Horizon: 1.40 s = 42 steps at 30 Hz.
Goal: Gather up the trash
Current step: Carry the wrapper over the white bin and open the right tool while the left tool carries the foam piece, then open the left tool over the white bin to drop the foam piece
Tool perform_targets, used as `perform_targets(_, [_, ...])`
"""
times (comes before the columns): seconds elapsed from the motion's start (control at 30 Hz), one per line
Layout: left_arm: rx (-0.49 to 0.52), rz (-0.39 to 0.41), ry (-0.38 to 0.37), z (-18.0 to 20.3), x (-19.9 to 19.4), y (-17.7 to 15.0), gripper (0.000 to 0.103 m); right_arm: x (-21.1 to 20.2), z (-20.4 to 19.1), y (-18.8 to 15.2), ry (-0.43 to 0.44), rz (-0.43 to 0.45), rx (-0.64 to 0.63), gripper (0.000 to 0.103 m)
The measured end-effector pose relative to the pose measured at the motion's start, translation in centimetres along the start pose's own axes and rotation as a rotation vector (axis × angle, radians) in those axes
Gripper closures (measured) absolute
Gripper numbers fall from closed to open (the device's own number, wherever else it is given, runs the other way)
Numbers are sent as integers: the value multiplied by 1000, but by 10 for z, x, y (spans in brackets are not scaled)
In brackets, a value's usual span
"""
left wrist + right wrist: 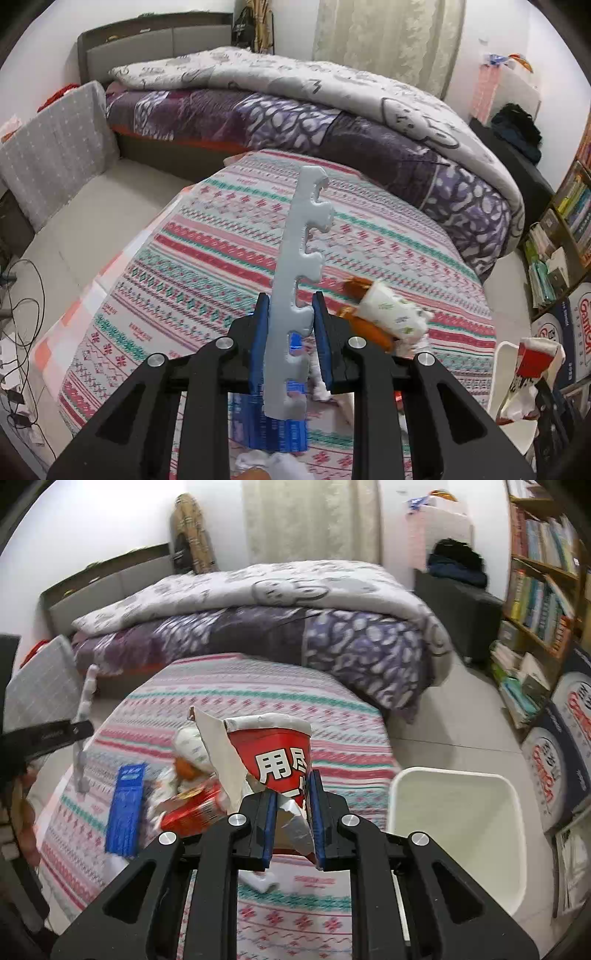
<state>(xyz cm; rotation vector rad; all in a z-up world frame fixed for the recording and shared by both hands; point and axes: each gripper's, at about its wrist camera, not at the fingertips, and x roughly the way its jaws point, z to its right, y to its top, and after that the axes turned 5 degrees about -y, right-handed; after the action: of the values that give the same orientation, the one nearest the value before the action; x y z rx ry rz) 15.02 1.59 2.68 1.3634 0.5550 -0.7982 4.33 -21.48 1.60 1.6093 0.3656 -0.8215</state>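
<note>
The left tongs [290, 325] are clamped on a grey notched foam strip [299, 280], which stands nearly upright above the striped cloth covering the surface [221, 236]; the grip sits low on the strip, so most of its length is unsupported. The right tongs [293, 808] are clamped on a torn red paper cup [271, 755], pinching only its ragged lower part; the white waste bin [458, 834] stands on the floor just beside the right edge of the surface, near these tongs.

More trash lies on the cloth towards the near edge: a blue flat packet [125, 808], a red crushed wrapper [192, 808], a floral paper cup [391, 314] beside something orange, and white tissue scraps [260, 882].

The risks, as I judge them: the torn cup could rip further or slip out before it is over the bin, since the hold is on damaged paper; the tall strip could swing, pivot in the tongs, and knock the remaining litter off the near edge, or catch the bin rim on entry.
</note>
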Motion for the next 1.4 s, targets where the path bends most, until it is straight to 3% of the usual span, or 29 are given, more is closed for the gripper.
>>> perform_targets(0.37, [85, 38, -71, 70, -9, -13, 79, -10, 59, 6, -121, 31, 124, 87])
perform_targets(0.67, [192, 45, -154, 134, -15, -32, 79, -15, 114, 1, -220, -6, 245, 85])
perform_targets(0.77, [238, 47, -185, 159, -17, -41, 79, -17, 132, -3, -269, -19, 282, 67])
perform_targets(0.83, [267, 46, -206, 174, -19, -47, 79, -21, 145, -5, -290, -17, 317, 48])
perform_targets(1.03, [347, 30, -252, 212, -20, -64, 79, -37, 176, -9, -365, 17, 382, 30])
perform_targets(1.4, [433, -40, -334, 261, -12, -92, 79, -53, 214, -18, -453, 45, 478, 14])
